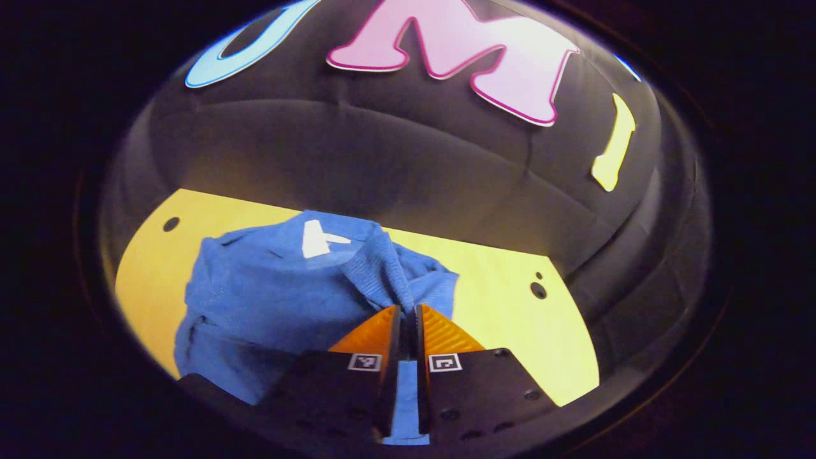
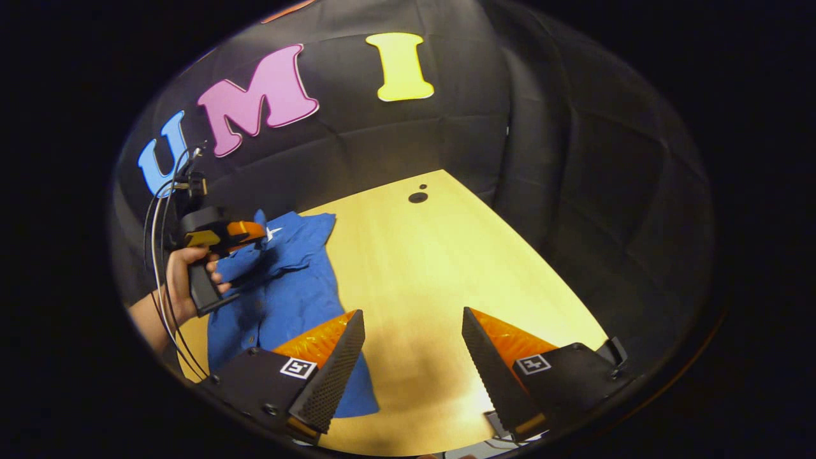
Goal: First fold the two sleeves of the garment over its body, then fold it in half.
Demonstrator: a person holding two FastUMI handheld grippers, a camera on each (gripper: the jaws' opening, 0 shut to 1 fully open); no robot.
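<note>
Pale wooden table under warm light, backed by the black cloth wall of the booth.

Left gripper, in the left gripper view: the jaws stand almost together, with a fold of the blue garment pinched between the fingers. Blue cloth shows in the narrow gap between them and runs up from the tips as a taut ridge. Beyond the tips the garment lies bunched on the table, its fabric raised toward the grip. A white tag shows on the cloth near its far edge. Two dark holes in the tabletop lie to the right of the garment, another at the far left corner.

Right gripper, in the right gripper view: the jaws stand wide apart and hold nothing; bare table lies between the fingers. The nearer finger overlaps the lower edge of the garment in the picture; contact cannot be told. Farther off, at the left, a hand holds the left gripper over the garment's upper part, with cables trailing from it.
</note>
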